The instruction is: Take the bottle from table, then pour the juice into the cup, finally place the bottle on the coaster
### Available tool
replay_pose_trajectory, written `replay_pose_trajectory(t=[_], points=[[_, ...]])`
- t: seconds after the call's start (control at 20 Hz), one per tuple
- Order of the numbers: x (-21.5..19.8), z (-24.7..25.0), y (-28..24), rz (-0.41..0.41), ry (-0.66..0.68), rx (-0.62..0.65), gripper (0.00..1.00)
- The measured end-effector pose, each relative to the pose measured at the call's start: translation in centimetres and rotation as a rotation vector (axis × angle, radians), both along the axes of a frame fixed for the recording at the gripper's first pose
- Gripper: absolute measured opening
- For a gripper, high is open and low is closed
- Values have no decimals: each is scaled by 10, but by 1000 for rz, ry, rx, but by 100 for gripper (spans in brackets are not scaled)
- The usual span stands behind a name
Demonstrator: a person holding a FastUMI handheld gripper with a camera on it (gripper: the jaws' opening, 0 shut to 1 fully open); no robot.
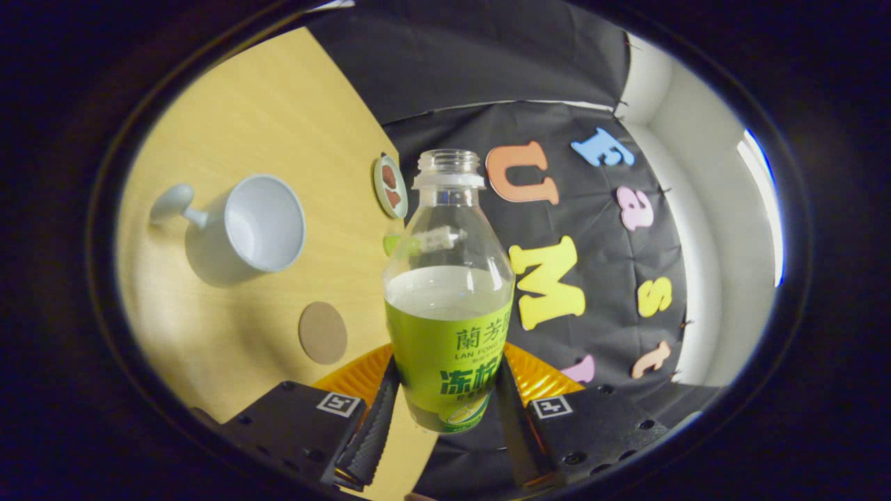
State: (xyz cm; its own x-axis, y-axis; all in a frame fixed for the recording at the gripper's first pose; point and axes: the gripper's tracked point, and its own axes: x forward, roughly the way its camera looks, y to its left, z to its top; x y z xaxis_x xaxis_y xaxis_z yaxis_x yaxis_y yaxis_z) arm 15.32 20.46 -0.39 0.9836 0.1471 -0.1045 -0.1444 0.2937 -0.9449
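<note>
My gripper (447, 390) is shut on the bottle (449, 306), with one finger pressing each side of its green label. The bottle is clear plastic, has no cap, and is about half full of pale juice. Its open neck points away from the fingers. To the left of the bottle, a pale cup (263, 223) with a handle stands on the wooden table (264, 111), its mouth turned towards me. A round brown coaster (322, 332) lies on the table between the cup and my fingers, close to the left finger.
A small dish (390, 186) with reddish-brown pieces sits near the table's edge beside the bottle's neck. A small green object (392, 243) lies just behind the bottle. An orange ribbed plate (355, 376) shows behind the bottle's base. The black cloth wall is to the right.
</note>
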Motion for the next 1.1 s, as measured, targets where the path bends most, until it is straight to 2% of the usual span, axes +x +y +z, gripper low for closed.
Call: replay_pose_trajectory(t=[0.35,0.55,0.7,0.9,1.1], points=[[4,18,-6,11,115,388,75],[18,32,-3,36,206,709,75],[29,28,0,46,285,876,75],[48,18,14,76,343,1009,75],[68,-15,25,69,434,1103,75]])
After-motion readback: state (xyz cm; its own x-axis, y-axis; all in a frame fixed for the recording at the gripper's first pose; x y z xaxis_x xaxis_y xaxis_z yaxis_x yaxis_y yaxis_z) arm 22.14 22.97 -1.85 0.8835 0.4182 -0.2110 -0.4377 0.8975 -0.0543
